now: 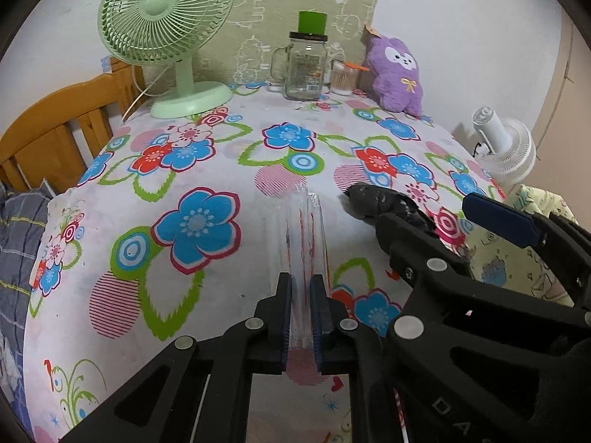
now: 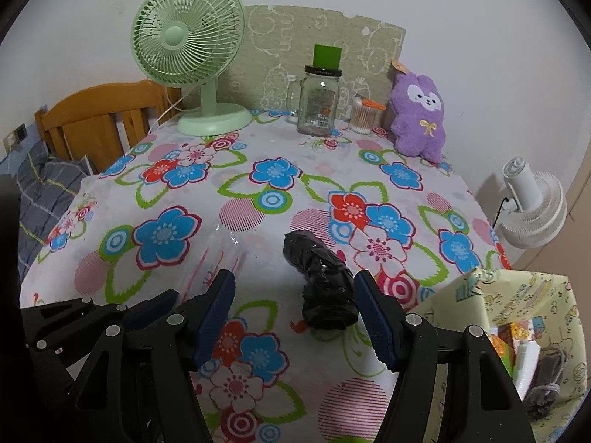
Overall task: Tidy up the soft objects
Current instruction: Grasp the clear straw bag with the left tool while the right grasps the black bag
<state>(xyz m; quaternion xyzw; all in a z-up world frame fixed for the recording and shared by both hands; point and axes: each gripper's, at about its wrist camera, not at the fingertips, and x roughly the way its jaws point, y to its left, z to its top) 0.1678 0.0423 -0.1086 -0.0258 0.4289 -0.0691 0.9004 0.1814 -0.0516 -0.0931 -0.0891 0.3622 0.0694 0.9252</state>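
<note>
Clenched on a clear crinkled plastic bag (image 1: 301,243) at lower centre of the left wrist view: left tool (image 1: 301,317), bag lying ahead on the flower-print worktop (image 1: 192,170). Spread wide at lower centre of the right wrist view, gripping nothing: right tool (image 2: 295,317), with a crumpled black plastic bag (image 2: 325,288) between its fingers, on the cloth. Further back: mint-green desk fan (image 2: 188,37) upper left, glass jar with green lid (image 2: 319,99) at centre, purple plush toy (image 2: 419,118) upper right. Yellow printed fabric bin (image 2: 491,295) at lower right.
</note>
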